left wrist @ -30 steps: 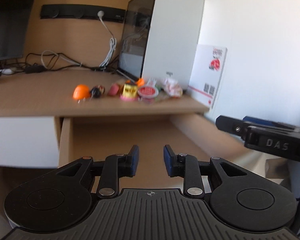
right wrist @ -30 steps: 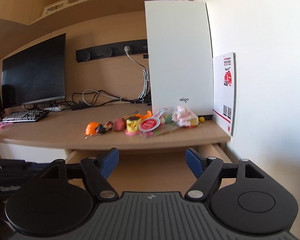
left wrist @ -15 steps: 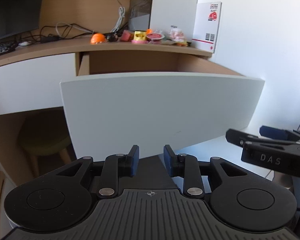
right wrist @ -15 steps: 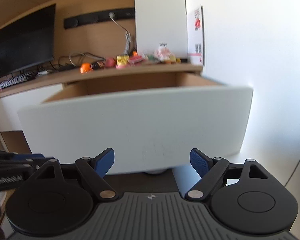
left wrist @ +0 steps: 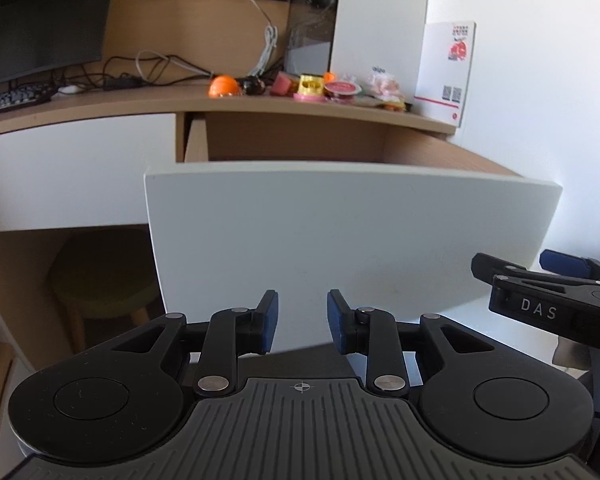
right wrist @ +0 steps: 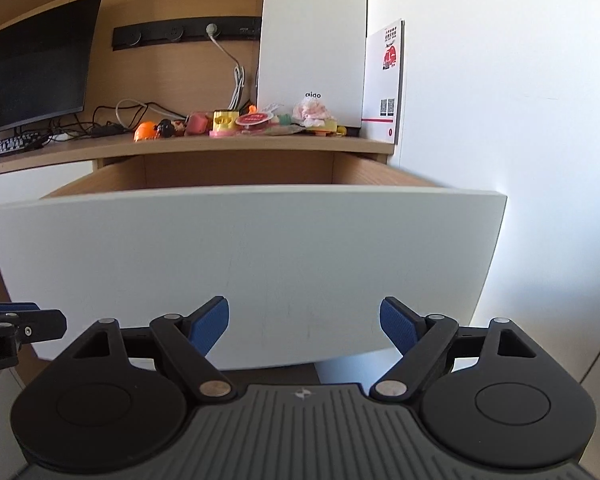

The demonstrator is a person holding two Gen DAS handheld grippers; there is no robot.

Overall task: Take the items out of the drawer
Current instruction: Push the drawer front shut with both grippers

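The drawer (left wrist: pixel 340 220) stands pulled out from under the desk, and its white front (right wrist: pixel 240 260) fills the middle of both views. Its inside is hidden behind that front; only the wooden side walls show. My left gripper (left wrist: pixel 302 320) is open a narrow gap, low before the front, with nothing between its fingers. My right gripper (right wrist: pixel 304 320) is open wide and empty, also facing the front, and shows at the right edge (left wrist: pixel 540 300) of the left wrist view. On the desktop lie an orange ball (left wrist: pixel 223 86), a yellow toy (left wrist: pixel 311 85), a red lid (left wrist: pixel 342 88) and a pink packet (right wrist: pixel 312 111).
A white computer case (right wrist: pixel 312 40) and a white card (left wrist: pixel 446 68) stand behind the small items. A monitor (left wrist: pixel 40 20), a keyboard (left wrist: pixel 8 98) and cables are at the left. A green stool (left wrist: pixel 100 272) sits under the desk. A white wall closes the right side.
Both grippers have sunk from above the open drawer to below its top edge, so the white front now blocks the inside. The right jaws stand a little wider; the left's gap is unchanged.
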